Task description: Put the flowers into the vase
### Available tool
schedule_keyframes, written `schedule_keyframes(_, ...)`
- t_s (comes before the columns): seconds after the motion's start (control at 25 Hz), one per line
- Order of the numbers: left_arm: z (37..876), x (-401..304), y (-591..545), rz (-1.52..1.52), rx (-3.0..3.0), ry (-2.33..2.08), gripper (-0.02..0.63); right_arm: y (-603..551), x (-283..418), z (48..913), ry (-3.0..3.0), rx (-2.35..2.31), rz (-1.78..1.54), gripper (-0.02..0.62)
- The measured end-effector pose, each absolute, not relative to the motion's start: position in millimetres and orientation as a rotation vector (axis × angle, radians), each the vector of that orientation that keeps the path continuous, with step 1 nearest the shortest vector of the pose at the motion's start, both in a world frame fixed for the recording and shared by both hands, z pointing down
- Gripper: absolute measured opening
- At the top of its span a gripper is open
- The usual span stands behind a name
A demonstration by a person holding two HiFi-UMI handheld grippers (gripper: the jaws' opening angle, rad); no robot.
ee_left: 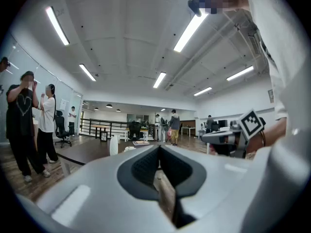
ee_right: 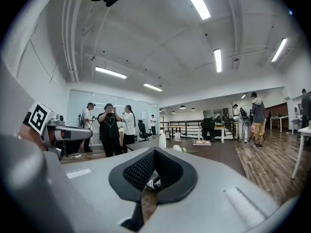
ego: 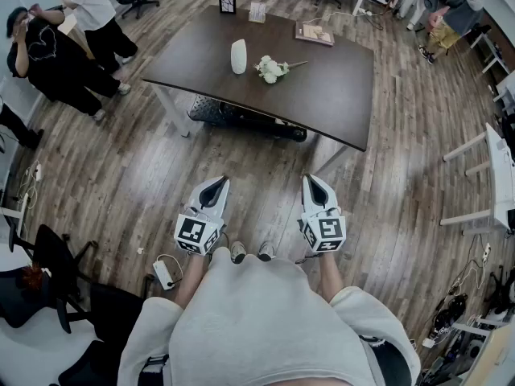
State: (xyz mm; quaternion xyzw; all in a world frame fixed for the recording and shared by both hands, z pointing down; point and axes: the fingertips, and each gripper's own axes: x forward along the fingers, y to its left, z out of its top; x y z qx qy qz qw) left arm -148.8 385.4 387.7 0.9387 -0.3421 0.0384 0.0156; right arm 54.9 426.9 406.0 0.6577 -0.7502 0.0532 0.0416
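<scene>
White flowers (ego: pixel 271 69) lie on their side on the dark table (ego: pixel 338 95), stems pointing right. They rest just to the right of the white vase (ego: pixel 239 56), apart from it and outside it. The vase stands upright on the left half of the tabletop, and its inside cannot be made out from any view.

Along the table's far edge stand a small black picture frame (ego: pixel 227 4) and a clear stand (ego: pixel 257 11), with a flat book (ego: pixel 314 33) further right. A black perforated tray (ego: pixel 241 117) hangs under the near edge.

Both grippers are well short of the table, over the wooden floor (ego: pixel 121 175), side by side in front of the person and pointing toward the far side. The left gripper (ego: pixel 216 185) has its jaws pressed together with nothing between them, and its own view shows the dark pads meeting along one seam. The right gripper (ego: pixel 314 183) is likewise closed and empty. In both gripper views the vase and flowers show small and distant beyond the jaw tips.

The person's shoes (ego: pixel 251 252) sit between the two marker cubes. Two people (ego: pixel 64 39) stand on the floor at the far left, and others (ego: pixel 452 13) at the far right.
</scene>
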Motion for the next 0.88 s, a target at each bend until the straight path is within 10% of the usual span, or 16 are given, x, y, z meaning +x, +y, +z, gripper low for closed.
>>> schedule_keyframes(0.88, 389, -119, 389, 0.144, 2.905, -1.126, 0.011, 424, 82, 415, -2.346, 1.947, 0.146, -0.002)
